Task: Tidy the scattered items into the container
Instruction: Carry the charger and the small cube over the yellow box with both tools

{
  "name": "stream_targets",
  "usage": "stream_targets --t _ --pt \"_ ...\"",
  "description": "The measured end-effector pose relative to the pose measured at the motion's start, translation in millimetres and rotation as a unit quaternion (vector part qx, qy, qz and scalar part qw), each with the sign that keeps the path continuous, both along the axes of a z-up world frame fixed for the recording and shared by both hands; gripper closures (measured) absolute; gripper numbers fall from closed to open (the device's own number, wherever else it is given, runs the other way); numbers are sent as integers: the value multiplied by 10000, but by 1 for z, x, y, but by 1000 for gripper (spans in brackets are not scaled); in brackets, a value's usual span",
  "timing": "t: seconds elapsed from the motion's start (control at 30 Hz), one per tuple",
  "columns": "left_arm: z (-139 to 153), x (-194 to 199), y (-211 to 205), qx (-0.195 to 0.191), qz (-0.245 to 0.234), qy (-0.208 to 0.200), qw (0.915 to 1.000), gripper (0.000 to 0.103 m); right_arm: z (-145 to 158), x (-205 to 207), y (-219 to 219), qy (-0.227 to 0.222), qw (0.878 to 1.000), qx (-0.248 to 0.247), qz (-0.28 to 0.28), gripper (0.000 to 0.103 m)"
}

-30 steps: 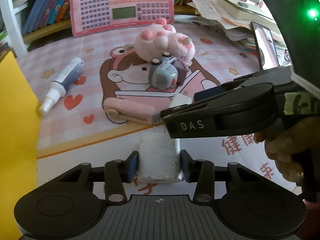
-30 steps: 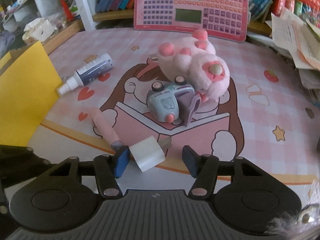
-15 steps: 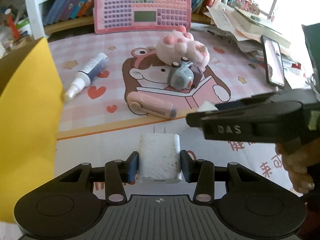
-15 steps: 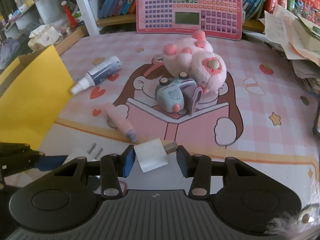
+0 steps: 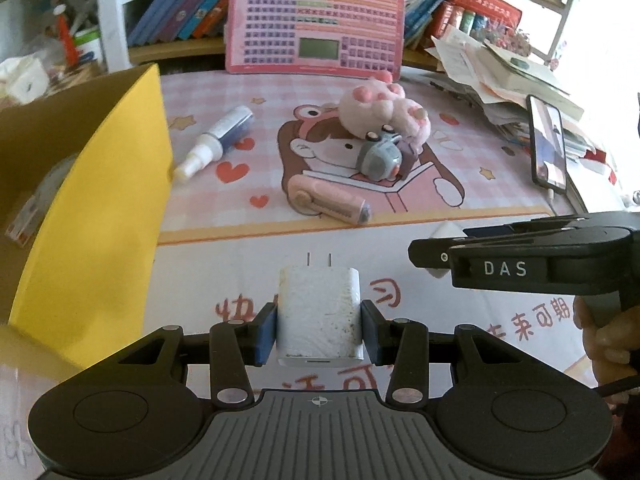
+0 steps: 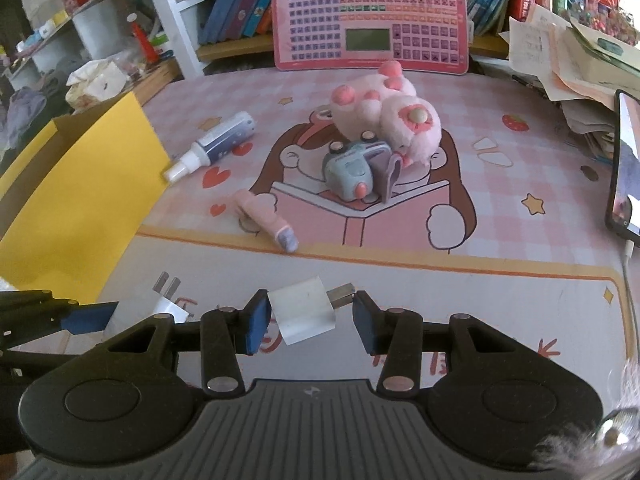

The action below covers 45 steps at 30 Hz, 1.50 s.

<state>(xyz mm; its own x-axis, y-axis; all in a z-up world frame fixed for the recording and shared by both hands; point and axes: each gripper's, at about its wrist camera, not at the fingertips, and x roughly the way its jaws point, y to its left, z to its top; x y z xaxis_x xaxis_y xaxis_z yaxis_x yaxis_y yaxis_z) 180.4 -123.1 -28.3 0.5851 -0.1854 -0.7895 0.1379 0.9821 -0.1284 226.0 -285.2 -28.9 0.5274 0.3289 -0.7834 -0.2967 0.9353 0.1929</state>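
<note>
Mat [image 6: 520,184] covered the table; yellow box [image 5: 104,216] stood at its left edge. Plush [image 6: 388,116], toy car [image 6: 350,168], spray bottle [image 6: 220,142] and pink tube [image 6: 262,214] lay scattered at the far middle. Left gripper [image 5: 319,326] clenched a white charger [image 5: 319,316], prongs pointing away. Right gripper [image 6: 307,316] was shut on a smaller white plug [image 6: 303,312], held askew.
</note>
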Motion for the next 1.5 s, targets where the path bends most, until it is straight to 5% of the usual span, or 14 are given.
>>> stream_targets --t 0.37,0.73,1.5 --pt "5 -23 3 -171 -12 -199 9997 61 7 -23 1 -143 9998 -163 11 60" --pt "14 -38 12 -344 -533 -442 9970 61 23 -58 -1 -412 9969 -303 -601 60" --pt "19 -133 133 -648 -761 -384 9943 61 27 -174 120 -438 9952 -450 -756 60"
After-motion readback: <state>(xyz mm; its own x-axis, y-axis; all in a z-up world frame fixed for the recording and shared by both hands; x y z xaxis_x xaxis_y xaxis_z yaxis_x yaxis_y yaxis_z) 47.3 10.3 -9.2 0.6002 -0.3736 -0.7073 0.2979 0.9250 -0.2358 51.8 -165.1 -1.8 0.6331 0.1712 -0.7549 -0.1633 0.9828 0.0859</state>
